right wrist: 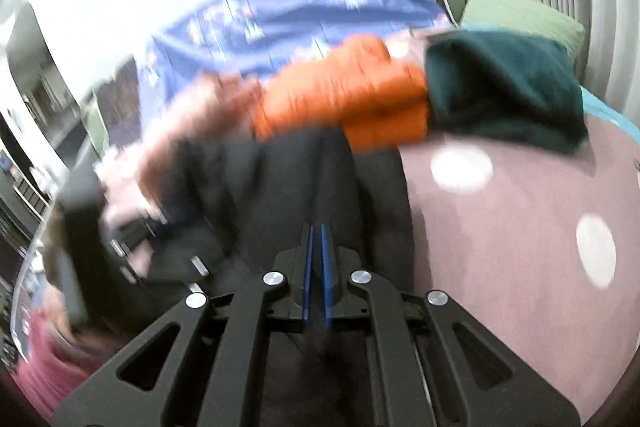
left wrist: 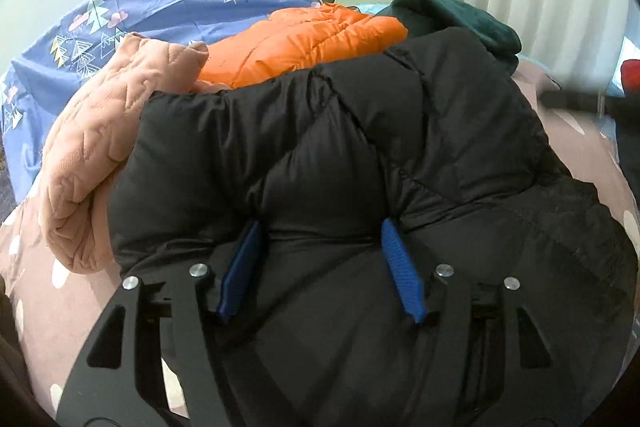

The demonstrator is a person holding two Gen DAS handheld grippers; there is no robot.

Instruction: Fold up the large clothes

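Observation:
A black puffy jacket (left wrist: pixel 360 147) lies bunched on the bed and fills the left wrist view. My left gripper (left wrist: pixel 322 223) stands open over its near edge. The blue fingertips (left wrist: pixel 390 231) poke into the padding and a thick bulge of jacket sits between them. In the blurred right wrist view the same jacket (right wrist: pixel 280 195) lies left of centre. My right gripper (right wrist: pixel 316 227) is shut above it, its pads almost touching. I see no cloth between them.
Behind the black jacket lie a peach quilted garment (left wrist: pixel 92 155), an orange puffer jacket (left wrist: pixel 304 39) and a dark green garment (left wrist: pixel 452 15). The bed cover (right wrist: pixel 520 227) is mauve with white dots. A blue patterned sheet (left wrist: pixel 140 7) drapes at the back left, with curtains behind.

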